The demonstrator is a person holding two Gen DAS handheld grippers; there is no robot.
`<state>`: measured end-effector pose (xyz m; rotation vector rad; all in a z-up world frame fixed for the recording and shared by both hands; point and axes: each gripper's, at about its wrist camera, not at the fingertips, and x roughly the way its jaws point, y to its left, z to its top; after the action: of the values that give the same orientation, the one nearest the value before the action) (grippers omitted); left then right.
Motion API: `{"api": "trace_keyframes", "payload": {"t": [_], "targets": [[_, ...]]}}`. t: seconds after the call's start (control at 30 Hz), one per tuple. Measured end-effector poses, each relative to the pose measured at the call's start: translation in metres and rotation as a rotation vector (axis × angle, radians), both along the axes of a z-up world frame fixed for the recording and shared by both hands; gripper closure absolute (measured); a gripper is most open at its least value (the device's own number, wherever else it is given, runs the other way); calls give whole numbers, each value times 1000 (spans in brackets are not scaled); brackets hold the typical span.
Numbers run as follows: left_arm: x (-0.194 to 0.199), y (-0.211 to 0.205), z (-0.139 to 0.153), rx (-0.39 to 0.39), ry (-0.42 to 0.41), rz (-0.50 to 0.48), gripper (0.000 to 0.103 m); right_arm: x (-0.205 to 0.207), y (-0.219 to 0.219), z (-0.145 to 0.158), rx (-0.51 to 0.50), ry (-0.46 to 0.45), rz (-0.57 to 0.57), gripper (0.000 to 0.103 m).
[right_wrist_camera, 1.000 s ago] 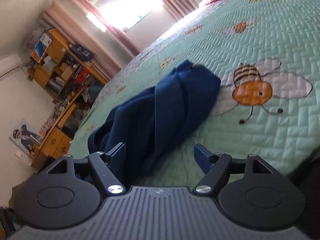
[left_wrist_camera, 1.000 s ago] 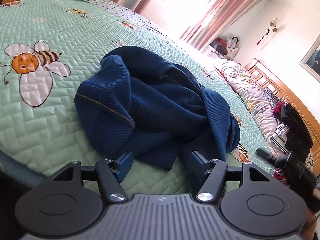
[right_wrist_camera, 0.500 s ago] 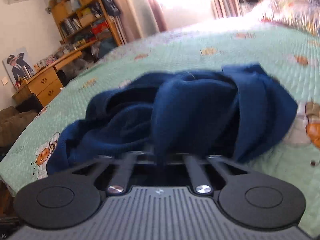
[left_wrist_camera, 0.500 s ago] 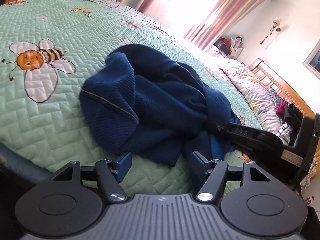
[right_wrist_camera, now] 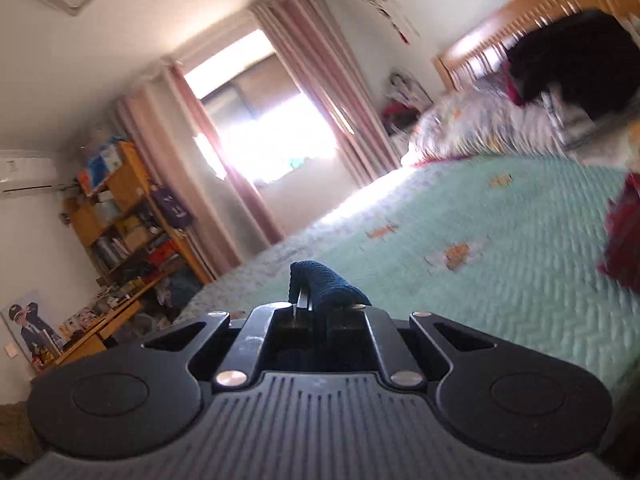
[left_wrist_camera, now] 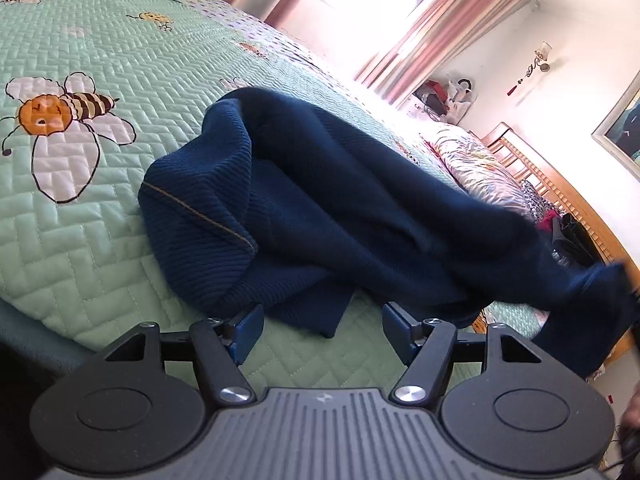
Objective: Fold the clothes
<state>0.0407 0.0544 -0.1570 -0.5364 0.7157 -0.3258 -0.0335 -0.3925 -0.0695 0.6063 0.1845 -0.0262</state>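
1. While the green bed (left_wrist_camera: 72,240) carried most of the crumpled navy sweater (left_wrist_camera: 320,220), folding had barely begun.
2. Left claw (left_wrist_camera: 318,330) hung spread and empty beside its near edge.
3. Right claw (right_wrist_camera: 310,304) pinched one corner, lifted; spreading it flat probably came next.

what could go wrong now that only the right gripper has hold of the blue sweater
The right gripper pinches only a small fold of the blue sweater, so the knit may slip free. The left gripper is open and empty, so the bunched bulk on the green quilt may drag and twist.
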Motion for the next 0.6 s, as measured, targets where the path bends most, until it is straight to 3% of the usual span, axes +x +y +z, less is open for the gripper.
{"api": "trace_keyframes", "payload": {"t": [0.13,0.3,0.4,0.5,0.6], "targets": [[-1,0,8,17,-18,1,35,11,22,-37,15,128,50,96],[5,1,21,56,-52,9,34,18,63,-34,-57,128,117,89],[15,-3,30,114,-78,19,34,21,58,-29,-72,117,77,80],[25,-8,38,194,-108,26,34,26,41,-36,-72,208,-27,53],[29,-10,45,252,-144,23,34,20,17,-45,23,253,-111,49]]}}
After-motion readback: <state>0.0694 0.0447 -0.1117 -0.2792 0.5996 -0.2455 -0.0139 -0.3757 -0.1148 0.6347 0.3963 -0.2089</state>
